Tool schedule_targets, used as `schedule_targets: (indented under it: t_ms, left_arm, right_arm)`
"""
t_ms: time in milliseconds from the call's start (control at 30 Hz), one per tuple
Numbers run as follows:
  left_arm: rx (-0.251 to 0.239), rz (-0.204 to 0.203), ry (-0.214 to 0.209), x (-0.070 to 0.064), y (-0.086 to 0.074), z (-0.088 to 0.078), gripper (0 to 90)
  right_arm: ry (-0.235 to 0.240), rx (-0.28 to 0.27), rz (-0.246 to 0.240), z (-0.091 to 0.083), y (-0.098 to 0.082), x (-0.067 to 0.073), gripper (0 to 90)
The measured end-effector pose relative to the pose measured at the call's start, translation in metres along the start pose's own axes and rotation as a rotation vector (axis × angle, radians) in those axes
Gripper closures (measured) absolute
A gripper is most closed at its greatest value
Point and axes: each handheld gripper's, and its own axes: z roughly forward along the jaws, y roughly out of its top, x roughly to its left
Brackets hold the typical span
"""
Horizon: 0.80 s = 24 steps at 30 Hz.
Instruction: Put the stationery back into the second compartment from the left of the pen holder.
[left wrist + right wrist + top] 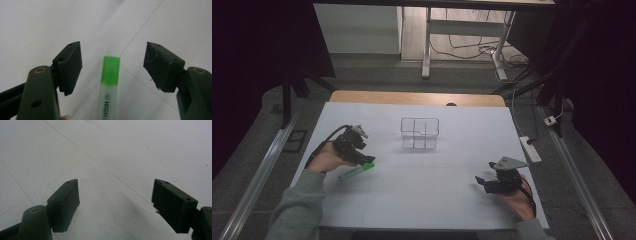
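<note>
1. A slim plastic highlighter pen with a bright green cap and a frosted clear barrel (110,85) lies flat on the white table sheet (427,185), near the sheet's left side, directly under the left gripper (366,160).
2. The left gripper's two black jaws stand wide apart, one on each side of the pen's cap; neither pad touches it.
3. The right gripper (482,181) rests low over bare sheet at the right, well apart from the pen, its jaws likewise spread with nothing between them.
4. The pen looks light and stiff, unlikely to bend or break; its smooth round barrel is likely slippery and may roll or twist away if pinched off-centre.
5. The best hold is probably across the barrel just behind the cap, pads square to its length, so the pen stays level.
6. A clear wire-edged, divided organiser box (419,133) stands upright near the middle of the sheet, beyond and to the right of the pen.
7. Open sheet lies between pen and box; the table's near and left edges sit close to the left hand, so a rolling pen could run off there.
</note>
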Motion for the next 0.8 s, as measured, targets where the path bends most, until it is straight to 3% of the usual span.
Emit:
schedule_targets:
  t_ms: [333, 533, 800]
  left_arm:
    - [0.068, 0.034, -0.021, 0.001, -0.002, 0.019, 31.2]
    - [0.116, 0.041, -0.003, 0.001, -0.003, 0.030, 31.4]
    - [0.151, 0.035, -0.020, 0.004, -0.006, 0.042, 32.3]
  right_arm:
    - [-0.001, 0.002, -0.001, 0.000, 0.000, 0.000, 22.0]
    - [0.005, 0.007, -0.002, 0.000, 0.000, 0.000, 21.9]
    - [0.002, 0.012, -0.004, 0.001, -0.001, 0.000, 21.9]
